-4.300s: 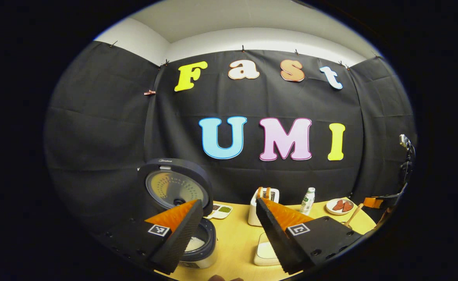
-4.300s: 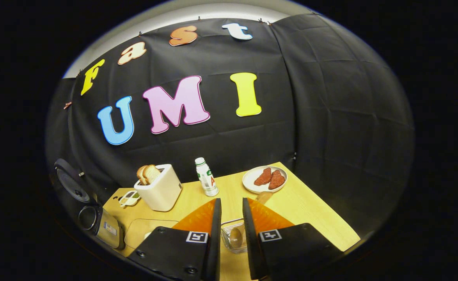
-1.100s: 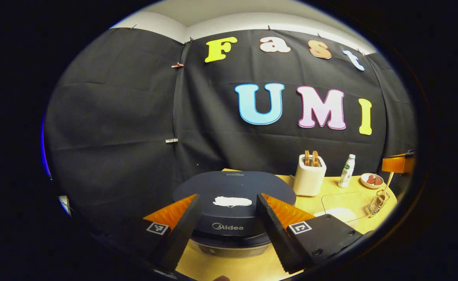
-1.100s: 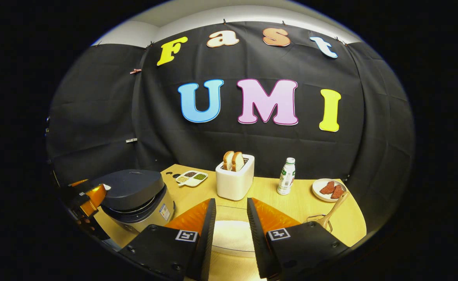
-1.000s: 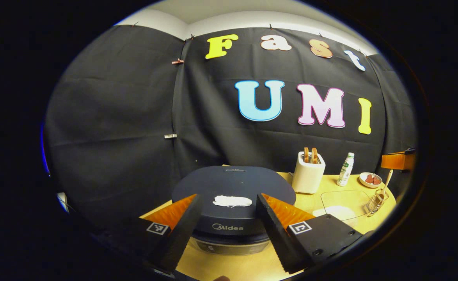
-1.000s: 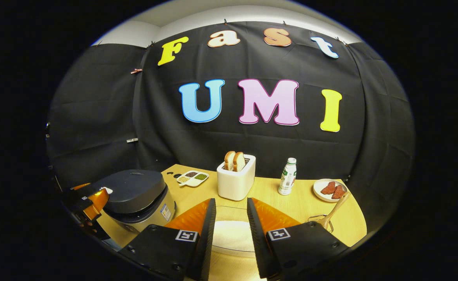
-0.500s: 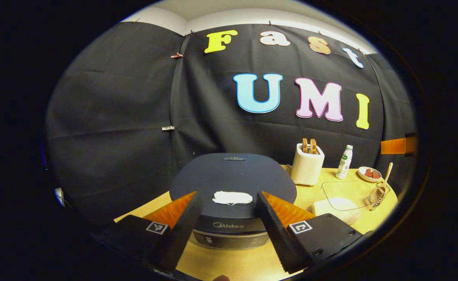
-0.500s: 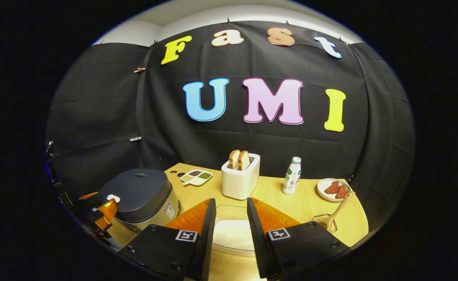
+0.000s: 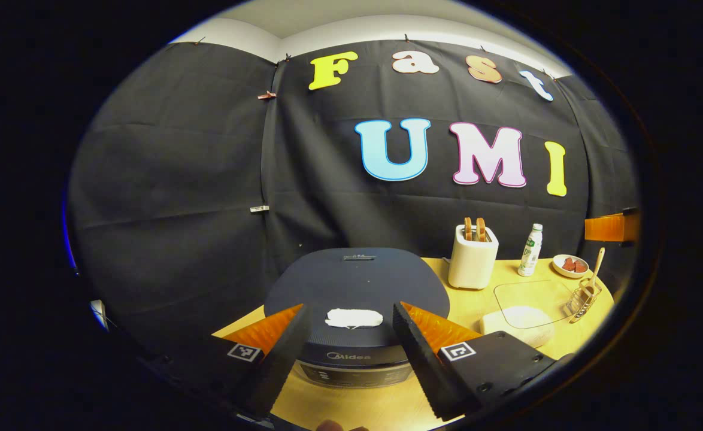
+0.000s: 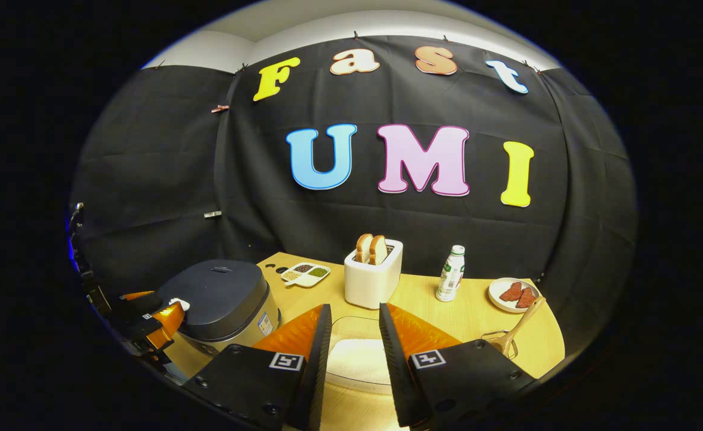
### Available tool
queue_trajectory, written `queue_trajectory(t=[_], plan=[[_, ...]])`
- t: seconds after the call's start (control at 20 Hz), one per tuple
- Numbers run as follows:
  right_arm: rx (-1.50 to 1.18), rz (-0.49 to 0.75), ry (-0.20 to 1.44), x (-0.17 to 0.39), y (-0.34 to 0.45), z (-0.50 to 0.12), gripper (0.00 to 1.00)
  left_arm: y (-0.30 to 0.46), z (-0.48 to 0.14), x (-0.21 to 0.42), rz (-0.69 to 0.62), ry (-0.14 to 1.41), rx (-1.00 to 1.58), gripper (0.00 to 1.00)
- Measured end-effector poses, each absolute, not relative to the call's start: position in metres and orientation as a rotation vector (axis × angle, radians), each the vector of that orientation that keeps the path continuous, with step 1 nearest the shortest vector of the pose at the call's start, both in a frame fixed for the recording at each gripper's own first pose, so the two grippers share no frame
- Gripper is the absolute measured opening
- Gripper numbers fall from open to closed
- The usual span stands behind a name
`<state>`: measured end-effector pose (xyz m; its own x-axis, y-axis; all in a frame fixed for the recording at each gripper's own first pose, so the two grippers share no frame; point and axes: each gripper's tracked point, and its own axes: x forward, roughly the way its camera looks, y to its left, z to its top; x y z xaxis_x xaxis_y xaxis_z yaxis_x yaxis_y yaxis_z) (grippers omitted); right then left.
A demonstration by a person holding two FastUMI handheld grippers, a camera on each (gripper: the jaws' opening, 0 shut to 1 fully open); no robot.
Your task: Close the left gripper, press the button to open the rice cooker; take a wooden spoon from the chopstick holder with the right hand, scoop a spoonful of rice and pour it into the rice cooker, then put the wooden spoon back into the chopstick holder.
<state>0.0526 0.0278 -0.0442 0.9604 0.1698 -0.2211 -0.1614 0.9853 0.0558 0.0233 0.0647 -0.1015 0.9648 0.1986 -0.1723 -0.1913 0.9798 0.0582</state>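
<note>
We are judging the sequence to be at its tail: the cooker (image 9: 357, 299), the biggest thing here, a rounded dark matte tub with a smooth flat lid, is sitting shut at the table's (image 10: 423, 299) left end, with the white oblong button (image 9: 354, 318) showing between the widely spread fingers of the left gripper (image 9: 351, 317), which is holding nothing. We are seeing the right gripper (image 10: 351, 335) hanging empty, its fingers a narrow gap apart, above the clear rice box (image 10: 354, 359) with its soft white heap. The spoon (image 10: 522, 326), slim pale wood, is leaning in the wire holder (image 10: 498, 341) at the right end, so little seems left beyond drawing both grippers clear.
</note>
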Motion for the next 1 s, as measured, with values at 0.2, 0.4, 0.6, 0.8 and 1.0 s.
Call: queue_trajectory(t=[0.2, 0.4, 0.6, 0.8, 1.0], plan=[[0.051, 0.148, 0.215, 0.056, 0.020, -0.050, 0.52, 0.054, -0.072, 0.022, 0.183, 0.124, 0.078, 0.92], [0.066, 0.128, 0.200, 0.054, 0.011, -0.046, 0.57, 0.036, -0.045, 0.019, 0.156, 0.070, 0.111, 0.93], [0.079, 0.108, 0.174, 0.050, 0.000, -0.038, 0.68, 0.014, -0.024, 0.017, 0.129, 0.044, 0.097, 0.94], [0.092, 0.082, 0.159, 0.046, -0.013, -0.035, 0.77, -0.005, -0.008, 0.018, 0.098, 0.018, 0.098, 0.95], [0.094, 0.071, 0.153, 0.045, -0.022, -0.034, 0.83, -0.012, -0.004, 0.018, 0.087, 0.011, 0.106, 0.94]])
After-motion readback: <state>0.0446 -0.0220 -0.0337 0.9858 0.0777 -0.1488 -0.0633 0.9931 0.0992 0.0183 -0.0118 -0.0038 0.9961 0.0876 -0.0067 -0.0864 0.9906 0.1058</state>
